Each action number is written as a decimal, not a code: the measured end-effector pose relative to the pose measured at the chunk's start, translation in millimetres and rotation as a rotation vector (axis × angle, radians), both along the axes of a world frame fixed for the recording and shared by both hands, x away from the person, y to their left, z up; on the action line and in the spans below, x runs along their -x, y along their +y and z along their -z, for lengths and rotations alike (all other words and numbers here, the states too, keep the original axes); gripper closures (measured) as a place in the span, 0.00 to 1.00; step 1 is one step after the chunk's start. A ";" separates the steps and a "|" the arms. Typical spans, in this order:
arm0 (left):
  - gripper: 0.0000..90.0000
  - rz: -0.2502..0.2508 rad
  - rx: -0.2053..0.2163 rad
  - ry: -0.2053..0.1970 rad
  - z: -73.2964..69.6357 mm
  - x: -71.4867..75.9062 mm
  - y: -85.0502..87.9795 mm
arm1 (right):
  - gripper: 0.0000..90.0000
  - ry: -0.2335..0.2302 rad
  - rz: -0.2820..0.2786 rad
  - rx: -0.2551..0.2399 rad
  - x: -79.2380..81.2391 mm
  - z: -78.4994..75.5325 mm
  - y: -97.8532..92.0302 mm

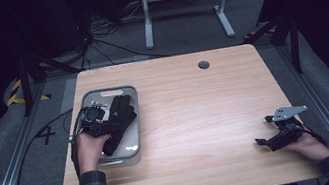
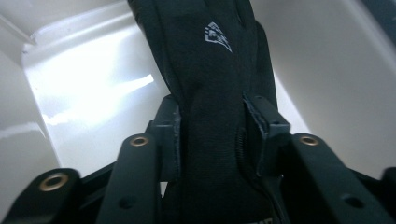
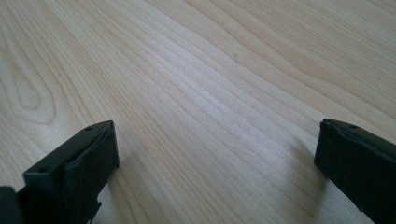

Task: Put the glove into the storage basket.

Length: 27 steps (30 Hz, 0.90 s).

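Glove [image 2: 212, 93] runs lengthwise straight out between the left claw's [image 2: 211, 128] pads, clamped at its cuff over the grey bin [image 1: 127, 91], while the right claw [image 3: 215, 154] gapes apart far across the bench [image 1: 197, 117].

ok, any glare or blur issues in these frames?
Left gripper view: strong glare on the bin floor, glove near-black and detail lost. Right gripper view: table evenly lit, claw tips slightly soft. High view: dark surroundings, a sheen on the bin.
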<state>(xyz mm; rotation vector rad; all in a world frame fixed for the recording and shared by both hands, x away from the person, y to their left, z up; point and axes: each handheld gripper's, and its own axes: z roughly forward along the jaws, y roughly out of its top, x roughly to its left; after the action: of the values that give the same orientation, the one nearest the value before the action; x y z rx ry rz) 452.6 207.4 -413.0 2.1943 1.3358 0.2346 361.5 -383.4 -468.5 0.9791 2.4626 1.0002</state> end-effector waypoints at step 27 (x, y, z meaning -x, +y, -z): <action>0.23 0.012 0.098 -0.193 -53.5 26.2 -30.8 | 0.00 0.000 0.000 0.000 0.0 0.0 0.0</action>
<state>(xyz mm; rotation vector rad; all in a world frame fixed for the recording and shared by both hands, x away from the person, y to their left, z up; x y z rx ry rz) 426.4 176.7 -359.5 2.0421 1.2021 0.3592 361.5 -383.4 -468.6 0.9787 2.4627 1.0000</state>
